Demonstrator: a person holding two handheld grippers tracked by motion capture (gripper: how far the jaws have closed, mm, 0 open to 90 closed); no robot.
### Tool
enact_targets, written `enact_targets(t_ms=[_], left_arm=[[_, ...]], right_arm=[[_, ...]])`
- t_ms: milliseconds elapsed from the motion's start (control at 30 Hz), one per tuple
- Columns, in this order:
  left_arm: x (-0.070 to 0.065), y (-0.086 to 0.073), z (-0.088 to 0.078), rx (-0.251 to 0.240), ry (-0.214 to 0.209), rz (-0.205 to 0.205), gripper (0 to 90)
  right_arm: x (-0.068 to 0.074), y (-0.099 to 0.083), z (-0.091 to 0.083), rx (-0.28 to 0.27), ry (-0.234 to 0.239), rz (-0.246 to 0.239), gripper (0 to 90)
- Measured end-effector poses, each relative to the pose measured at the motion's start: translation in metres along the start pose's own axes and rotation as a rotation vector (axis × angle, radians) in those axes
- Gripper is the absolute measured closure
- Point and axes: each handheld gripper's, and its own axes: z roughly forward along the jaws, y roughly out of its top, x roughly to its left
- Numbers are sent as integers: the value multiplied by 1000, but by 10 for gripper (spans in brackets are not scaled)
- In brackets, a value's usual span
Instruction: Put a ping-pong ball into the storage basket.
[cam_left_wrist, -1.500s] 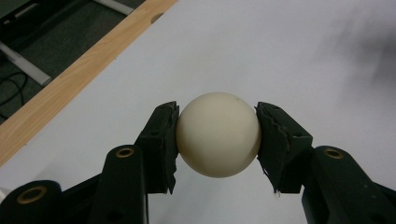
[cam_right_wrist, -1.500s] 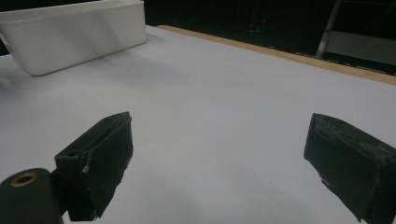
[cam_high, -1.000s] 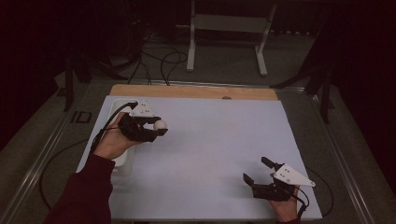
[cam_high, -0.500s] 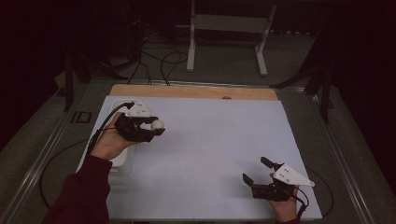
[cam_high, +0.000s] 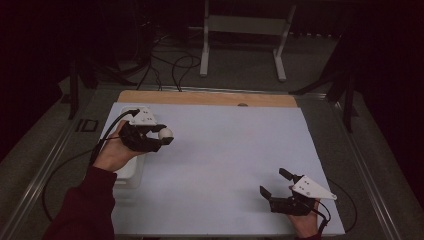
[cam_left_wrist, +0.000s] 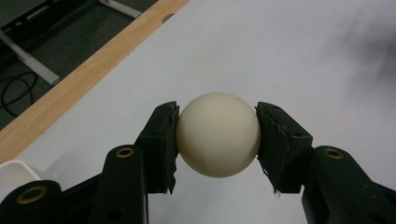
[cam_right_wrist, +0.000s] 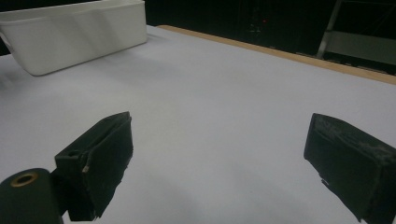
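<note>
— Since a second ago, has anything shifted?

— Barely. Seen from above, the left gripper (cam_high: 161, 141) has drifted a touch toward the left edge of the frame with its load; the right gripper (cam_high: 276, 184) sits where it was, at the lower right.

— What is the left one carrying?

— A cream ball (cam_left_wrist: 218, 134). Both jaws press on its sides, so it is clamped between them, held above the sheet at the left middle of the high view (cam_high: 165, 133).

— And the right one?

— Its jaws stand wide apart with nothing between them, low over the sheet.

— Describe the surface.

— A pale sheet (cam_high: 225, 160) covers most of the worktop, smooth and unmarked. A strip of bare wood (cam_high: 200, 98) runs along its far edge in the upper middle of the frame. A white tub (cam_high: 131, 172) rests on the sheet at the lower left, partly under the person's left hand (cam_high: 112, 152); in the right gripper view it lies at the upper left (cam_right_wrist: 74, 32).

— And the room?

— Dark. Beyond the worktop, at the top of the frame, a grey floor carries loose black cables (cam_high: 175, 67) and a pale metal stand (cam_high: 245, 35).
</note>
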Motion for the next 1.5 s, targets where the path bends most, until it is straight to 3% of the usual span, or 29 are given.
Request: enact_targets(t_ms=[1500], left_arm=[[12,-27,-27,1,58,-42,510]], right_arm=[[0,1,1,-2,-1,-5,79]])
